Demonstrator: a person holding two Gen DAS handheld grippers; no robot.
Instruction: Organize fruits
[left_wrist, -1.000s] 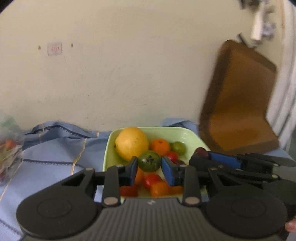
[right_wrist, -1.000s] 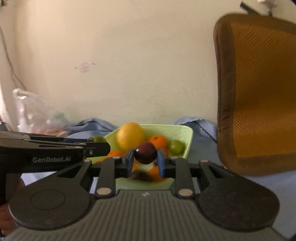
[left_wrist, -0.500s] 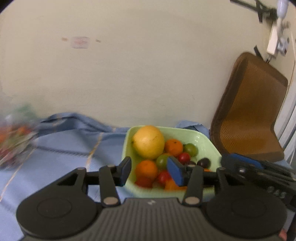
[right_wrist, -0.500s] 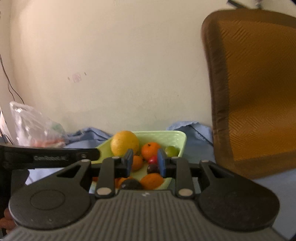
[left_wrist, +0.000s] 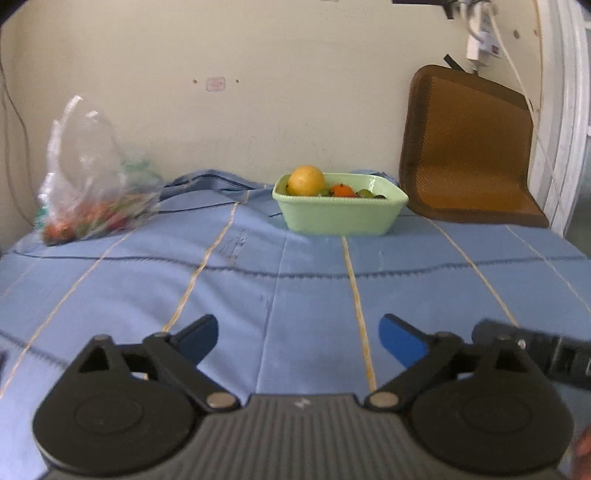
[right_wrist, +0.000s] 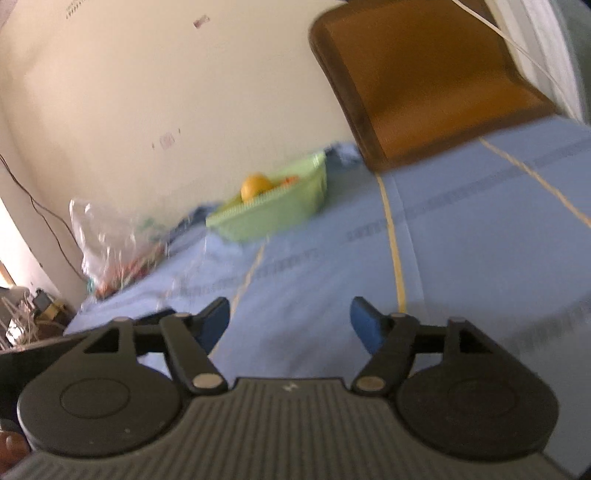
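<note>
Both grippers hang over bare blue cloth with nothing between their jaws, well apart from the fruit dish at the far wall.

At the far left a crinkled clear plastic bag (left_wrist: 88, 177) slumps on the cloth, red and green shapes showing through it. The blue cloth (left_wrist: 295, 288) is soft and matte, crossed by thin yellow stripes and dark stitched lines. The left gripper (left_wrist: 298, 339), with blue pads on black ribbed plastic, has its jaws opening wide. Past it stands the pale green rectangular bowl (left_wrist: 340, 216), glossy, holding a round yellow fruit (left_wrist: 306, 180), a small orange one and some green ones. To its right a brown woven mat (left_wrist: 469, 147) leans on the wall. The right gripper (right_wrist: 290, 320) also has its jaws opening. Its view is tilted and blurred, and only the yellow fruit and a trace of orange show over the rim; it alone shows cluttered wires at the lower left.
</note>
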